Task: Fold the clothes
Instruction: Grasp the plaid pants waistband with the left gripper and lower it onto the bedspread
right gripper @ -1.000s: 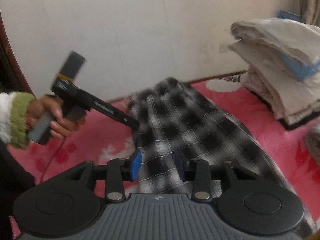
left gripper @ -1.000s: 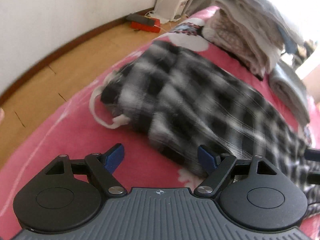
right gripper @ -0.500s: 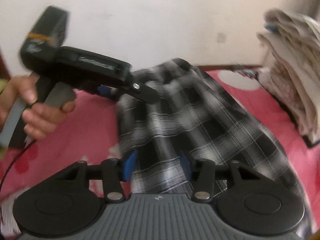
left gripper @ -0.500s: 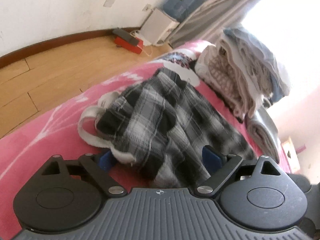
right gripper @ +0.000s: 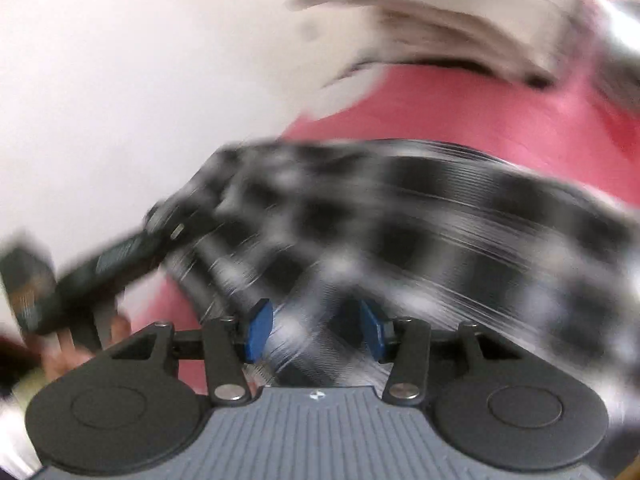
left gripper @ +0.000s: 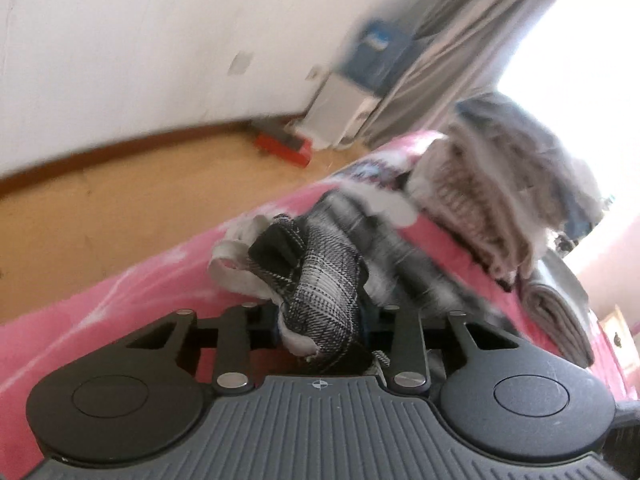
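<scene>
The black-and-white checked garment (left gripper: 320, 296) lay on the pink bedspread (left gripper: 120, 304), its length running away from the left tongs (left gripper: 320, 322) toward the stack of folded laundry (left gripper: 492, 200). Its near end, woven and rimmed with a white band, was bunched between the left tongs, whose jaws were closing on it. In the blurred right view the cloth (right gripper: 400, 232) stretched across the frame, a fold lying between the right tongs (right gripper: 316, 334), half open; whether the pads pressed it could not be told.
</scene>
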The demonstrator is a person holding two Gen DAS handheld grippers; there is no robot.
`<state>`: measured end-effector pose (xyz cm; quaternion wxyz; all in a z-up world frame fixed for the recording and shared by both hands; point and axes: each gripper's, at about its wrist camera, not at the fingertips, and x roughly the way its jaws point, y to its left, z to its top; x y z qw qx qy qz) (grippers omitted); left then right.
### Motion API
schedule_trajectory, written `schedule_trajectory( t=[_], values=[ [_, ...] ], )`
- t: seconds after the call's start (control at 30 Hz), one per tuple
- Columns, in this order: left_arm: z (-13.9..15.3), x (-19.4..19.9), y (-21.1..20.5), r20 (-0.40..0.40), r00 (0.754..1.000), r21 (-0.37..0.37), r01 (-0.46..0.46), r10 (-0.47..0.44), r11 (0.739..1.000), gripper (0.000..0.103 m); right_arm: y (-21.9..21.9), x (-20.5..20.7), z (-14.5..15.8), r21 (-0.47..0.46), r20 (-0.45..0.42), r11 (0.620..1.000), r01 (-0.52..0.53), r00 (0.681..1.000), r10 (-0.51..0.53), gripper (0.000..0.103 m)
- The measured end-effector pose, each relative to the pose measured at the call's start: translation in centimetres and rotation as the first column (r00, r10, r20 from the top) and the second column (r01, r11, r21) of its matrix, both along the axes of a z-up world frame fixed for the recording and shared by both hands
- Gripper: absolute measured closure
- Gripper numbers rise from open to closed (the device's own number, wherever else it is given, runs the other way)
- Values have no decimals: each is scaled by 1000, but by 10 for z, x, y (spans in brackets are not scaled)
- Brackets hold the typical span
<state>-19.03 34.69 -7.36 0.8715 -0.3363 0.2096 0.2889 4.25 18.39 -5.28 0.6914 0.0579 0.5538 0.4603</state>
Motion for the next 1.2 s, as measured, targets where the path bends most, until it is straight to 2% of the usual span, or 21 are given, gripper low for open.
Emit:
schedule_trajectory(
  t=[0.13,0.27,0.37,0.5,0.57,0.67,0.8,0.9,0.93,0.97,1.03,1.07,1.1,1.2],
  values=[
    [31,15,-18,45,996,109,78,-83,991,74,-60,28,5,83,-144,974,209,970,-196,53],
    [54,37,-44,68,977,199,184,-201,962,77,-120,38,13,141,-211,923,359,921,-327,52],
    [65,58,-70,67,950,260,278,-305,925,78,-163,40,17,163,-240,878,450,882,-407,52],
    [71,88,-110,57,895,311,405,-442,860,78,-212,46,17,183,-261,815,550,826,-499,51],
    [70,102,-133,36,856,327,477,-515,816,78,-238,44,16,193,-264,784,590,801,-538,51],
    [62,117,-173,-27,781,354,591,-623,725,78,-274,36,9,200,-260,732,651,756,-601,51],
    [31,129,-227,-156,647,332,746,-746,578,74,-319,18,-11,163,-263,669,726,685,-679,51],
    [8,131,-259,-281,551,312,827,-786,468,68,-335,6,-32,104,-264,651,752,652,-711,50],
    [1,131,-269,-323,517,302,850,-793,431,63,-338,4,-35,101,-263,651,752,651,-712,50],
    [-2,128,-276,-347,498,312,860,-795,403,55,-340,1,-38,99,-262,652,752,652,-712,50],
    [7,120,-276,-332,483,334,864,-810,378,46,-339,1,-36,117,-245,669,734,674,-697,50],
    [13,117,-273,-317,477,329,866,-819,377,46,-339,2,-33,121,-224,685,718,693,-686,50],
    [19,116,-267,-297,477,308,868,-827,390,45,-333,5,-27,129,-187,709,693,720,-669,50],
    [36,117,-242,-229,501,233,861,-834,453,44,-314,13,-8,145,-65,781,608,793,-606,50]
  ],
)
